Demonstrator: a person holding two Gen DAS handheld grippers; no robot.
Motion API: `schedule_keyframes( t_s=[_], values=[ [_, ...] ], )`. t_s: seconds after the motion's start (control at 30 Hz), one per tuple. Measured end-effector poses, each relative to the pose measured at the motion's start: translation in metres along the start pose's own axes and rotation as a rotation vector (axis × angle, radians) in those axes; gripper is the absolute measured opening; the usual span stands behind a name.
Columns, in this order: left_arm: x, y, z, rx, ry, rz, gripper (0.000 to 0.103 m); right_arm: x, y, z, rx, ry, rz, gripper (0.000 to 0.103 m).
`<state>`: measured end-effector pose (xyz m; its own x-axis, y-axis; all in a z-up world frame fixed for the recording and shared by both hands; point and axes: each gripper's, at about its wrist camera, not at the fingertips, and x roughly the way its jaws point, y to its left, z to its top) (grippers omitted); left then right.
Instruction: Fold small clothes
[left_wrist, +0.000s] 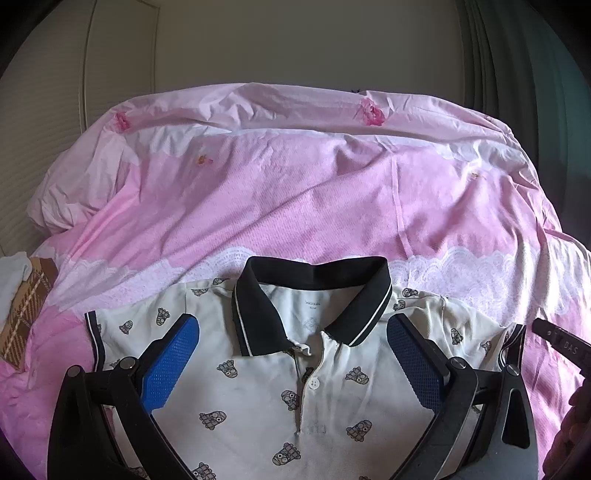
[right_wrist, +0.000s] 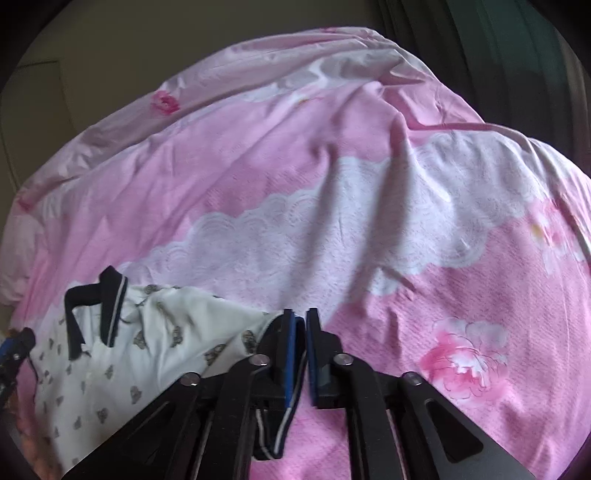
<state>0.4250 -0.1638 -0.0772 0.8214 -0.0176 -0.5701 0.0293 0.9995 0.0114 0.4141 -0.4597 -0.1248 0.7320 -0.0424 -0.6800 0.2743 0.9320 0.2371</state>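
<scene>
- The polo shirt (left_wrist: 258, 398) was white with small grey cartoon prints.
- Its collar (left_wrist: 314, 271) was black, white-striped at the edge.
- The bedsheet (left_wrist: 295, 192) was pink with white lace bands and pink flowers.

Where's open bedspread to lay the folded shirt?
Free: the pink bedspread beyond the black collar, and right of the right gripper. Crowded: the polo shirt under the open left gripper; plaid cloth at the left edge.
</scene>
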Motion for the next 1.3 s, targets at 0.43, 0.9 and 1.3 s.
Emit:
schedule_keyframes(
  t_s=[0.43,0.9,1.3],
  values=[
    [0.003,-0.007,0.0,0.004,0.006,0.005,0.103,0.028,-0.014,-0.004,0.139,0.097,0.162,0.029],
    [0.005,-0.005,-0.004,0.01,0.002,0.013,0.103,0.028,-0.024,-0.005,0.198,0.074,0.252,0.007],
    [-0.011,-0.012,-0.004,0.018,-0.006,0.002,0.103,-0.019,-0.036,0.011,0.141,0.026,0.143,0.006]
  ],
)
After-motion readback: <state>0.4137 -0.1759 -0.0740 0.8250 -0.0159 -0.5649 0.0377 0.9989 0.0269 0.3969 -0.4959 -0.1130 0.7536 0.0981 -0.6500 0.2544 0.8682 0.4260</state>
